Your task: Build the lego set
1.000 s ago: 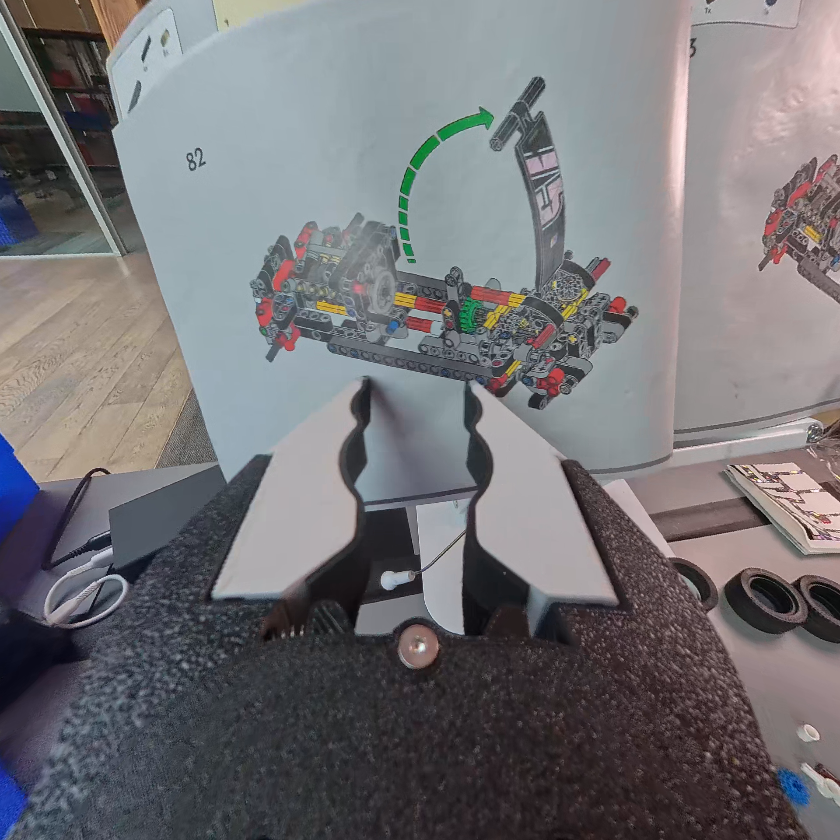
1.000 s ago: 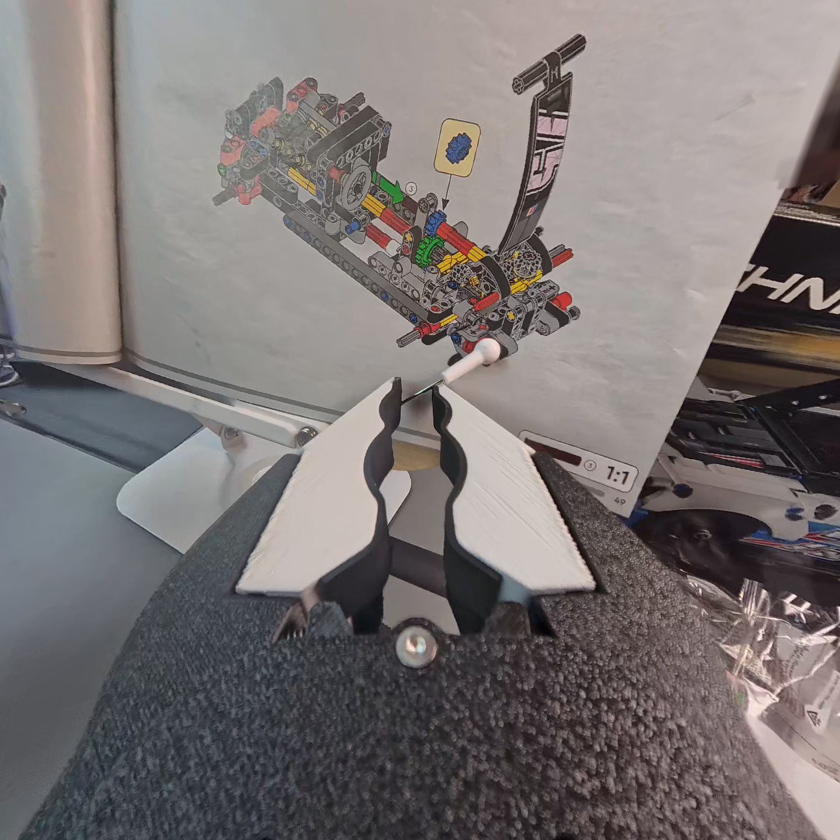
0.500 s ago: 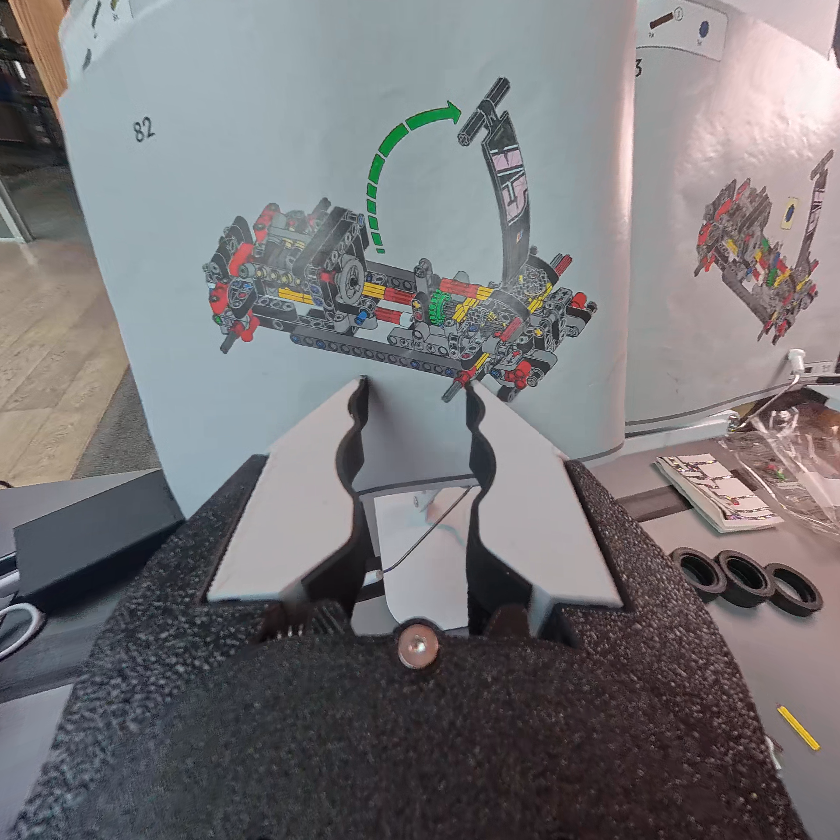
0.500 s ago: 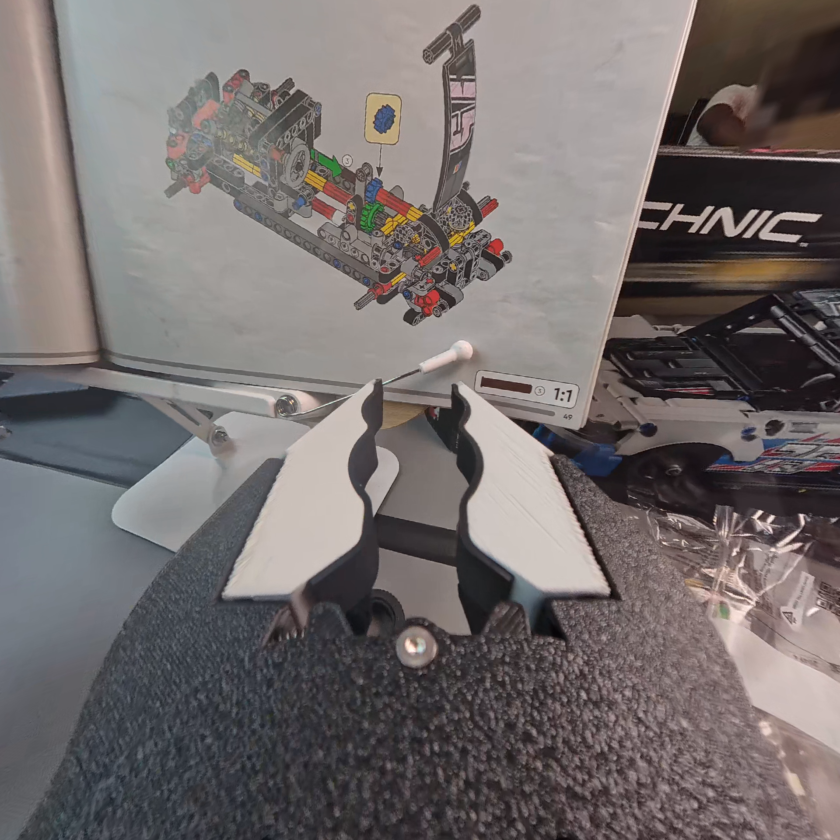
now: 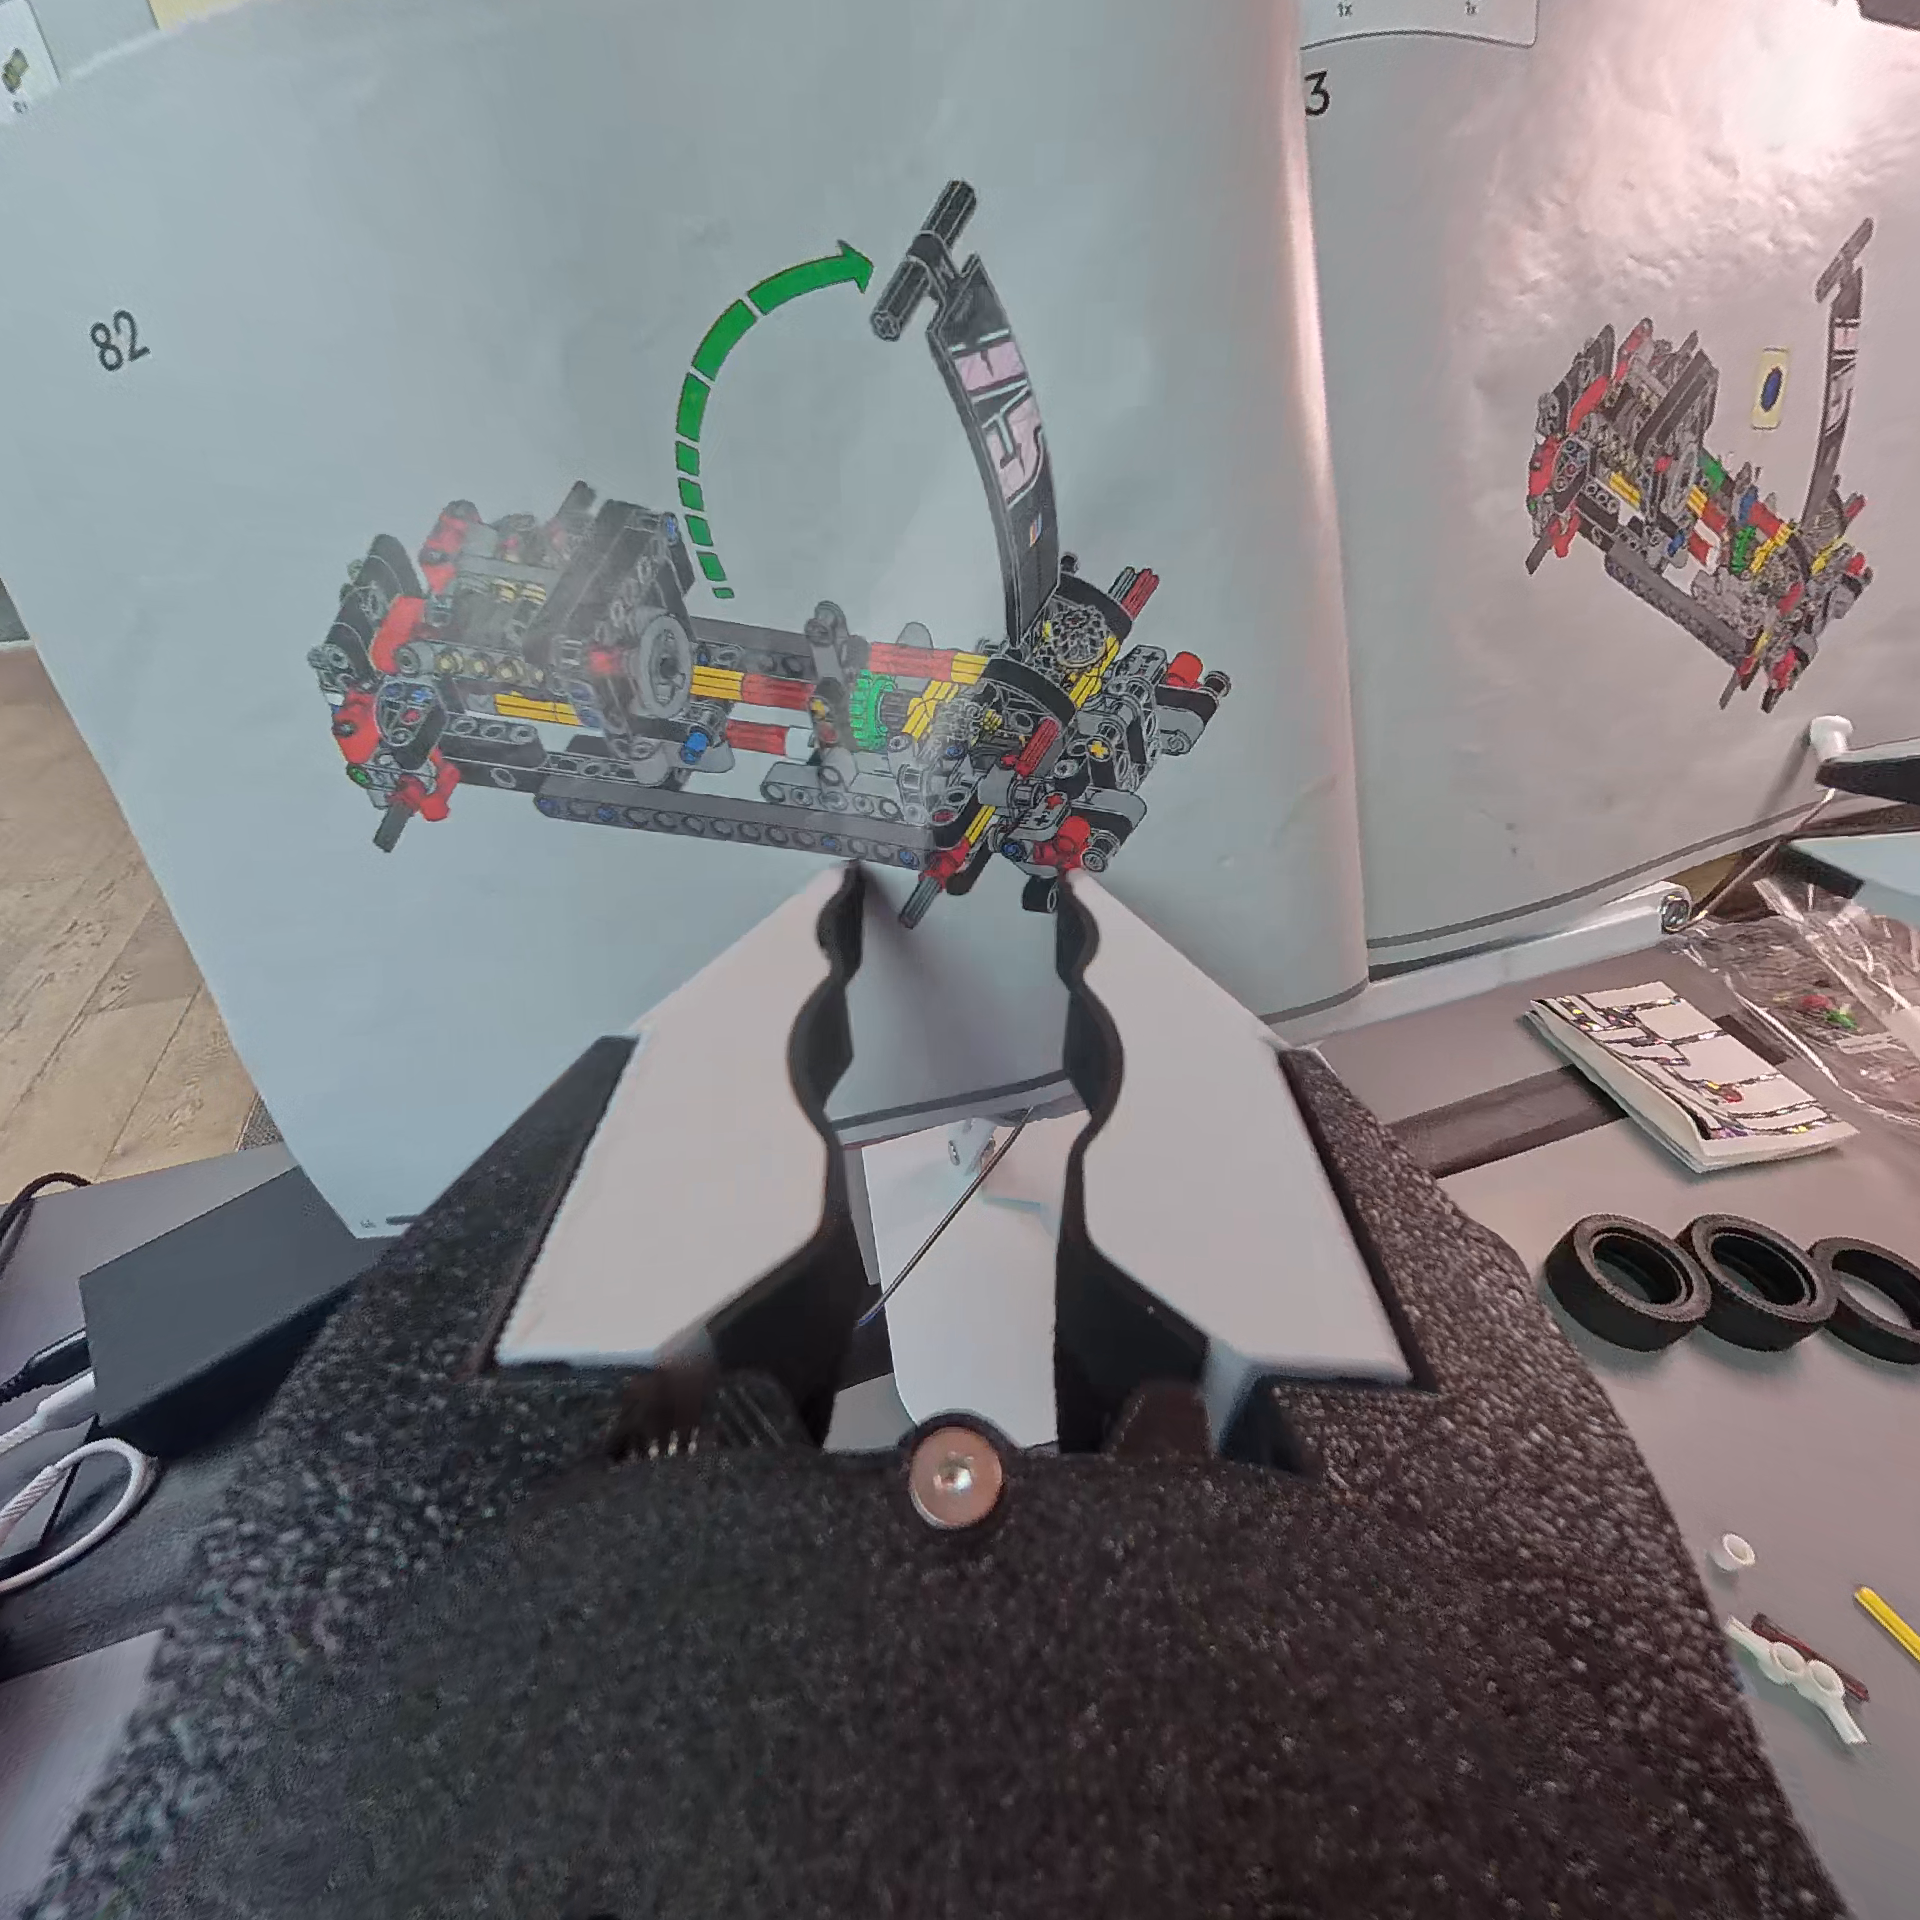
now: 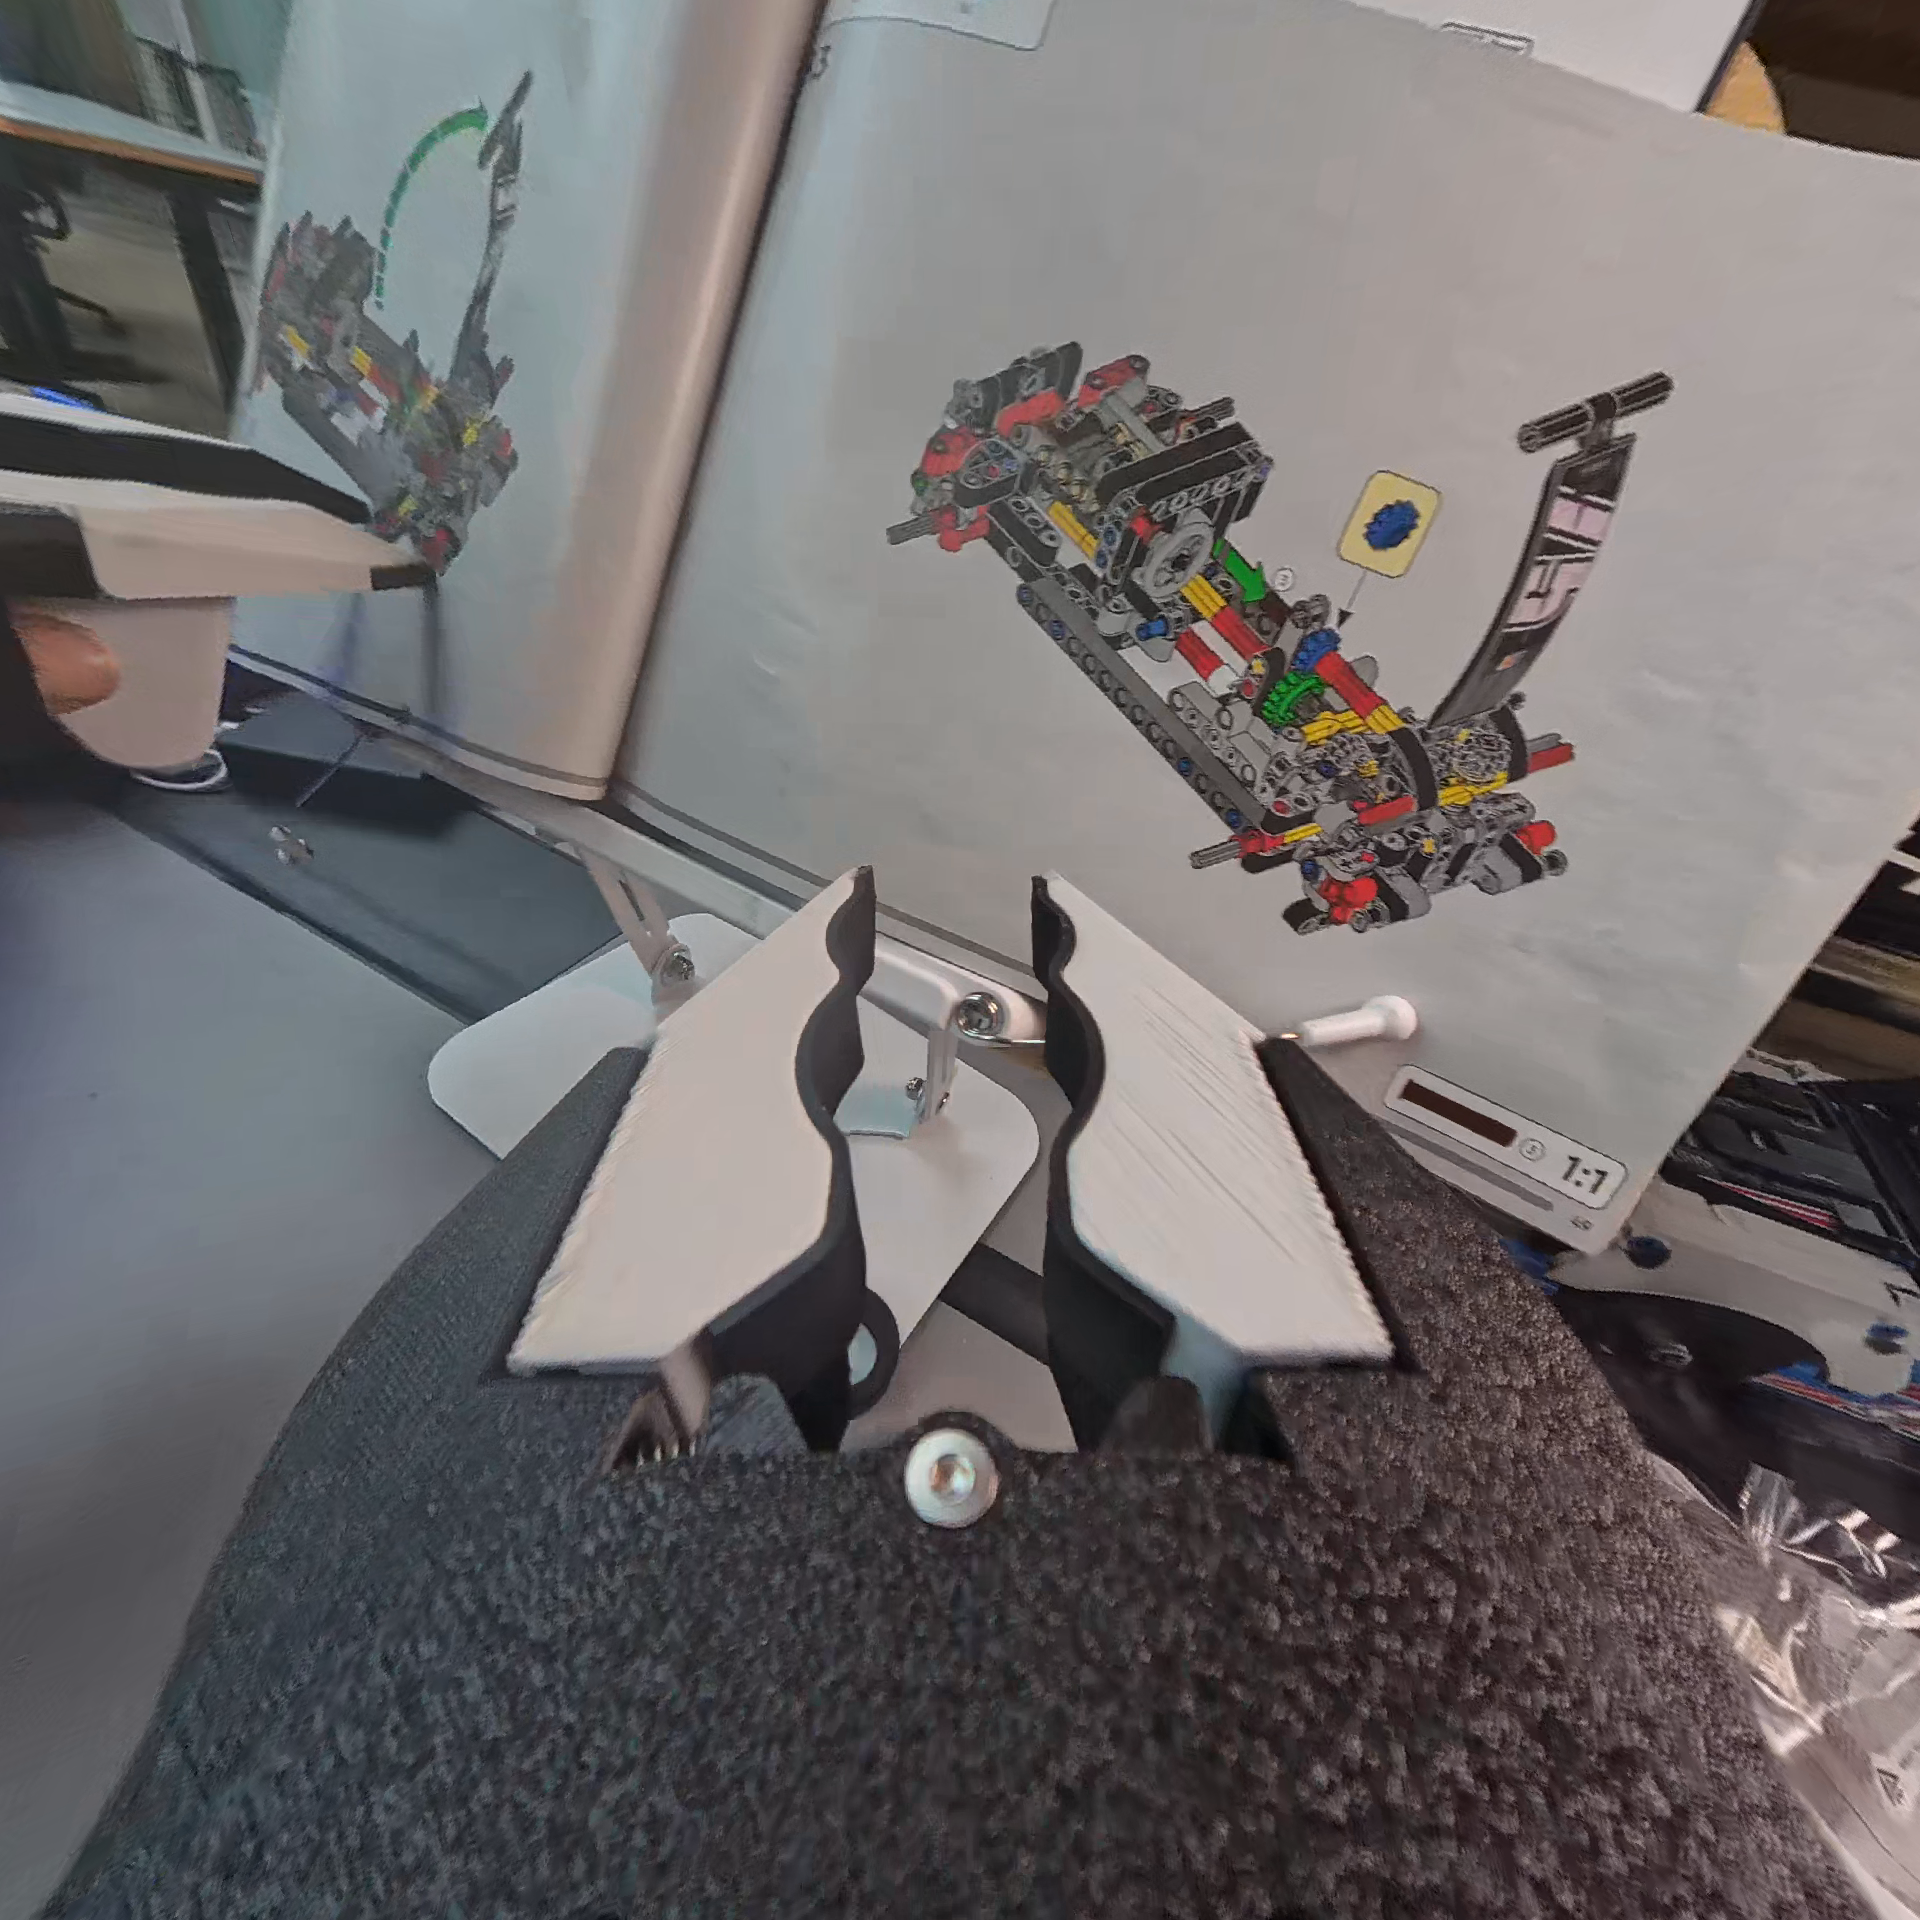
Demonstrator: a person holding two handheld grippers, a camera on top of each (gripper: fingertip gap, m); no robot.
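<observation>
- My left gripper hangs with its fingers apart and nothing between them, pointed straight at the left page of the instruction booklet, which stands open and upright on a white metal stand.
- My right gripper is likewise spread and empty, facing the booklet's right page; the stand's hinge and base plate show through the gap between its fingers.
- A white-tipped wire clip presses against the lower edge of the right page, just right of my right gripper.
- In the right wrist view, the left gripper shows at the far left edge, close in front of the left page.
- On the grey table, to the right of my left gripper, three black tyres sit side by side, touching.
- Behind the tyres lies a folded sticker sheet; nearer the camera are a few small loose pieces, white, yellow and dark.
- A black box with cables rests at the left, beside the booklet.
- Clear plastic bags lie crumpled at the right edge of the right wrist view.
</observation>
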